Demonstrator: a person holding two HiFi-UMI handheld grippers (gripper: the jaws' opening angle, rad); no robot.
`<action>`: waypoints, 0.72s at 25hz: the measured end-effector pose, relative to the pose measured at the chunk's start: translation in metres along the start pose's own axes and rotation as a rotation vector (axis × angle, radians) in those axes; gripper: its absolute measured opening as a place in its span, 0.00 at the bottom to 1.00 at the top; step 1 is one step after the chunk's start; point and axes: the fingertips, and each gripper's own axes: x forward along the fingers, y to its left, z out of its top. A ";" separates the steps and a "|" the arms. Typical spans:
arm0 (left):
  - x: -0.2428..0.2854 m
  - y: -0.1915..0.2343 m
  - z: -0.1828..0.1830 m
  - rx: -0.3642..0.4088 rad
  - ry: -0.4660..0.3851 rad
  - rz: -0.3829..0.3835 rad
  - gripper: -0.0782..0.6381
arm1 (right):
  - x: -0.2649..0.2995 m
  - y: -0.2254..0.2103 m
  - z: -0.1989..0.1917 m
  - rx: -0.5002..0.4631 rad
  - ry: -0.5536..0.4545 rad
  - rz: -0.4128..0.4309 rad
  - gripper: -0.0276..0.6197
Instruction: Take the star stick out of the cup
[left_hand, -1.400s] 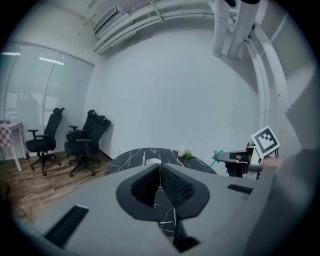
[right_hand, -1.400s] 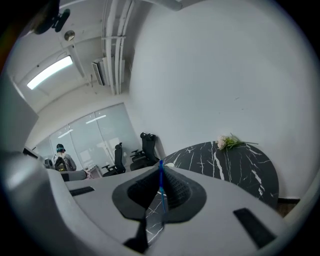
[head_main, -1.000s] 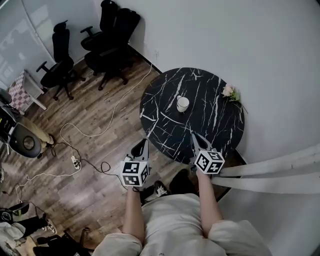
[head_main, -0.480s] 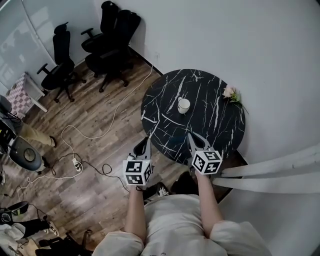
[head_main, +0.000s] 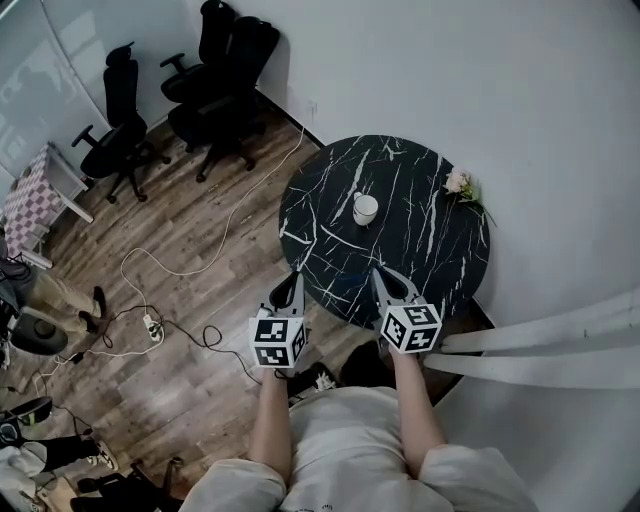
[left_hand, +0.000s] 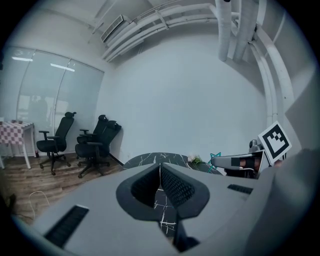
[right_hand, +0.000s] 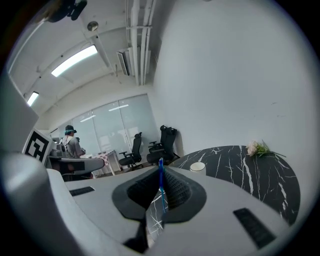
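While hand-held gripper (right_hand: 159, 166) pinches star stick (right_hand: 161, 183)

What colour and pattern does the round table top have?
Black with white marble veins; the table shows best in head view.

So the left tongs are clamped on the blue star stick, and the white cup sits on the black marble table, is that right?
Not quite. The right tongs, not the left, are clamped on the blue star stick, as the right gripper view shows. The left tongs are shut with nothing between them. The white cup does sit on the black marble table.
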 end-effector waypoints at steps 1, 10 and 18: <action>0.001 -0.002 -0.001 0.003 0.003 -0.005 0.14 | 0.000 0.000 0.000 -0.005 0.001 0.001 0.11; 0.011 -0.018 0.000 0.033 0.018 -0.054 0.14 | -0.007 -0.013 -0.001 -0.002 0.003 -0.026 0.11; 0.022 -0.036 -0.003 0.062 0.041 -0.108 0.14 | -0.016 -0.030 0.000 0.022 -0.010 -0.070 0.11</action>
